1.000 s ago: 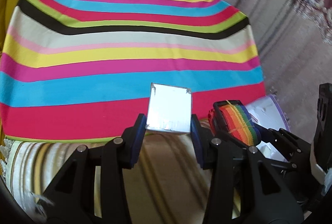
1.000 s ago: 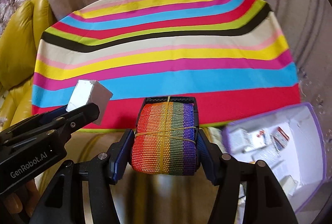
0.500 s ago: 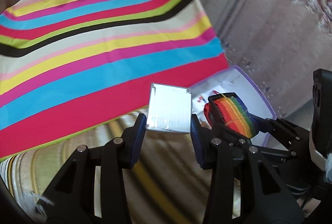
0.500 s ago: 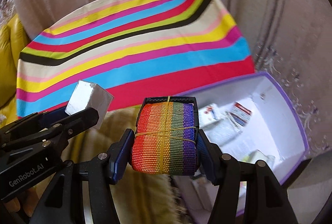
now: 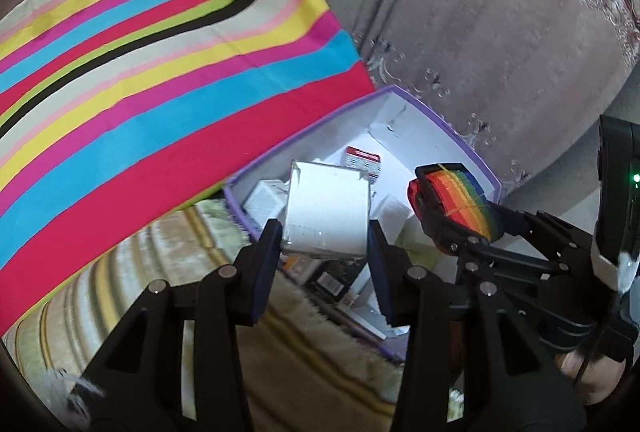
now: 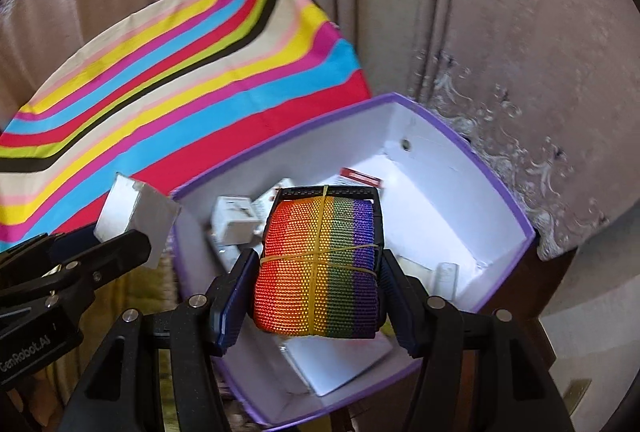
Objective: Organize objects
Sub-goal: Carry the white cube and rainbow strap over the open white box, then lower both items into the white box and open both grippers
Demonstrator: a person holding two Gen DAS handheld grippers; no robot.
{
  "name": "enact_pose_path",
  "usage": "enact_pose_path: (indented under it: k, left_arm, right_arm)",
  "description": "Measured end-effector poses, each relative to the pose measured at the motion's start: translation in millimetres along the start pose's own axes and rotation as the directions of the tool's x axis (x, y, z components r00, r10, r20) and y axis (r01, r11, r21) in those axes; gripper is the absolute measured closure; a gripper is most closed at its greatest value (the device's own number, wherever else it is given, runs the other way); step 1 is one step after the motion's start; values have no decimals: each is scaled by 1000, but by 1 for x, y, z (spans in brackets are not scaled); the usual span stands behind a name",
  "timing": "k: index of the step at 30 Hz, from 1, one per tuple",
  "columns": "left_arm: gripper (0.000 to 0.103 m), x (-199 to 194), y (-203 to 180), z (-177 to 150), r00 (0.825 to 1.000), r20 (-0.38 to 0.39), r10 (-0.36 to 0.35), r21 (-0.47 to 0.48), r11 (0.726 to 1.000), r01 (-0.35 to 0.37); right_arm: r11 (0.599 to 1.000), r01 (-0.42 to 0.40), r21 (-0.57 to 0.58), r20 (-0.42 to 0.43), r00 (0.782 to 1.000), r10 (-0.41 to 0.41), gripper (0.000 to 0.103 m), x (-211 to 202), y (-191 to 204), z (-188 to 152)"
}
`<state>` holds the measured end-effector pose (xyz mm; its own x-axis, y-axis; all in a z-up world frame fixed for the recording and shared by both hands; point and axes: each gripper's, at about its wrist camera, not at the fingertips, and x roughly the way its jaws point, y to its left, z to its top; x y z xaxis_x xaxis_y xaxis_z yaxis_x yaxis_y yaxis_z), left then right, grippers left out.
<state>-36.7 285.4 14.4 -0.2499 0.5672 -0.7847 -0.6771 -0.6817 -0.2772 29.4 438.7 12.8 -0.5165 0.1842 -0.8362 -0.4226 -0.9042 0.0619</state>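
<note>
Over the purple-rimmed box [image 6: 516, 216], the right claw [image 6: 318, 268] pinches the rainbow strap roll [image 6: 320, 264]; at nine o'clock, the left claw [image 5: 324, 244] pinches a white carton [image 5: 326, 211]. Lower each well inside the walls before letting go, onto bare floor at three o'clock.

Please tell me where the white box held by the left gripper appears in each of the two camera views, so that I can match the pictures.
Left wrist view: the white box sits at centre, clamped between the left gripper's pads.
Right wrist view: it appears at the left edge, held by the left gripper reaching in from that side.
Shared landmark: the purple-rimmed box, beside the striped cloth.
</note>
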Motion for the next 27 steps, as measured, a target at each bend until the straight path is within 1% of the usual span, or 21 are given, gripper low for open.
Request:
enact_pose_path:
  k: [5, 12, 14, 15, 16, 18, 20, 21, 22, 25, 27]
  left_arm:
    - [56, 14, -13, 7, 1000, -23, -14, 16, 1000, 14]
    - [56, 32, -29, 19, 997, -51, -56, 35, 998, 58]
    - [49, 35, -33, 21, 996, -54, -68, 34, 997, 70]
    - [42, 36, -34, 22, 996, -55, -68, 38, 997, 70]
    - [38, 36, -36, 22, 996, -53, -69, 41, 997, 71]
    - [35, 33, -36, 20, 996, -47, -73, 46, 996, 75]
    - [26, 28, -35, 19, 997, -43, -59, 42, 997, 61]
    - [19, 27, -35, 17, 997, -49, -52, 42, 998, 54]
    - [16, 27, -35, 15, 997, -58, -46, 41, 998, 49]
    - [13, 27, -32, 6, 993, -110, -41, 28, 999, 45]
    - [12, 22, -32, -2, 992, -120, -48, 35, 998, 52]
  right_arm:
    - [999, 28, 36, 4, 1000, -28, 42, 1, -19, 0]
    - [994, 69, 85, 12, 997, -70, 42, 5, -47, 6]
    - [992, 81, 97, 8, 997, -82, 42, 7, -54, 7]
    - [992, 83, 99, 7, 996, -85, 42, 8, -55, 8]
    - [991, 84, 105, 5, 996, -86, 42, 8, -58, 8]
    - [990, 86, 114, 11, 996, -87, 41, 8, -61, 9]
    - [989, 84, 118, 14, 996, -87, 41, 6, -62, 10]
    - [990, 85, 114, 16, 996, -87, 40, 4, -61, 10]
    - [990, 86, 112, 15, 996, -88, 40, 3, -60, 10]
    - [990, 81, 113, 18, 996, -83, 39, -4, -59, 6]
    - [990, 81, 116, 19, 996, -83, 38, -10, -58, 2]
